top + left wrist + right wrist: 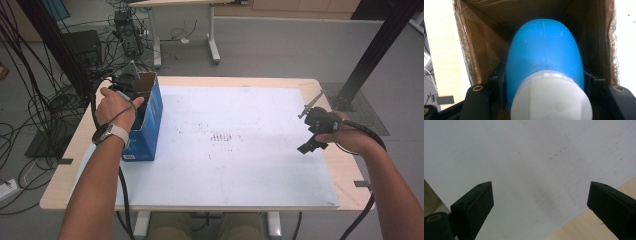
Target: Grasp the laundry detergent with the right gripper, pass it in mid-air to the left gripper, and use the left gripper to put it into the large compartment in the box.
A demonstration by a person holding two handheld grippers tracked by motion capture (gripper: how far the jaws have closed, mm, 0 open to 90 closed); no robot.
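A blue bottle (545,55) with a white cap (551,98) sits between the jaws of my left gripper (545,83), which is shut on it inside an open cardboard box (484,45). From above, the box (150,120) is blue outside and stands at the table's left side, with my left gripper (125,85) reaching into its top. My right gripper (311,142) hovers open over the right side of the white board (235,150). Its jaws stand wide apart over bare white board (536,170) with nothing between them.
The white board covers most of the wooden table (345,165). The table's wood edge (584,225) lies just under my right gripper. Cables (30,100) and equipment lie on the floor to the left, and a black frame post (380,45) rises at the back right.
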